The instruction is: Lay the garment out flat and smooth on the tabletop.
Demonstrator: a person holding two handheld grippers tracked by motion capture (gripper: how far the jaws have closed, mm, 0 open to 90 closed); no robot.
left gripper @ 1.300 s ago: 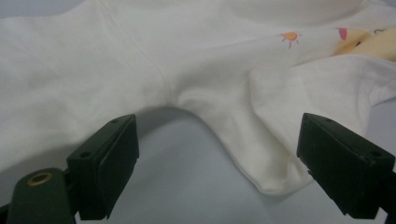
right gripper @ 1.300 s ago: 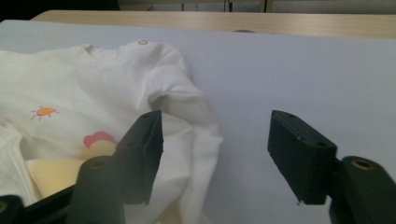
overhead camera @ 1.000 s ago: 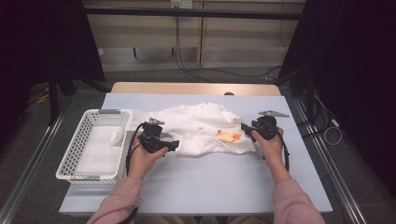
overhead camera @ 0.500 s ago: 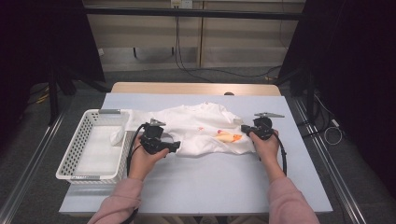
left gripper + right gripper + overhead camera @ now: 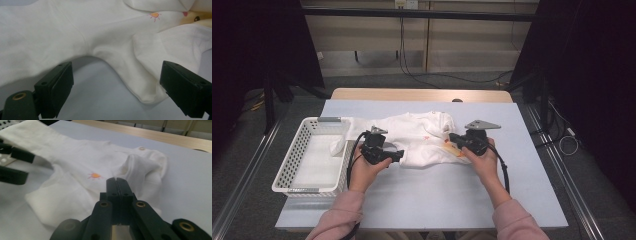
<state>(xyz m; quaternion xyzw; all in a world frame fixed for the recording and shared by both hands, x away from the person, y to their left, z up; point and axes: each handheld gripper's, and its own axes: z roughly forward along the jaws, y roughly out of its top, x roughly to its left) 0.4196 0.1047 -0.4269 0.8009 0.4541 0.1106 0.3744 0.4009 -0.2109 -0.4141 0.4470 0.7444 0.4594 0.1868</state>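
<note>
Folding barely begun: my right gripper [image 5: 117,182], jaws pressed together, pinches the white garment [image 5: 422,137] (a fold lifted), my left gripper [image 5: 117,82] spread; basket [image 5: 294,155] awaits.

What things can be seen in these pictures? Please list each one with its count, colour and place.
garment: one, white with a small orange sun print, crumpled at the table's middle
basket: one, white, perforated, at the table's left edge, with white cloth inside
table: one, pale blue top, wooden strip at the far edge
cables: several, black, on the floor behind the table
left hand-held gripper: one, black, jaws open around a garment edge
right hand-held gripper: one, black, jaws shut, over the garment's right part
sleeves: two, pink, at the bottom
</note>
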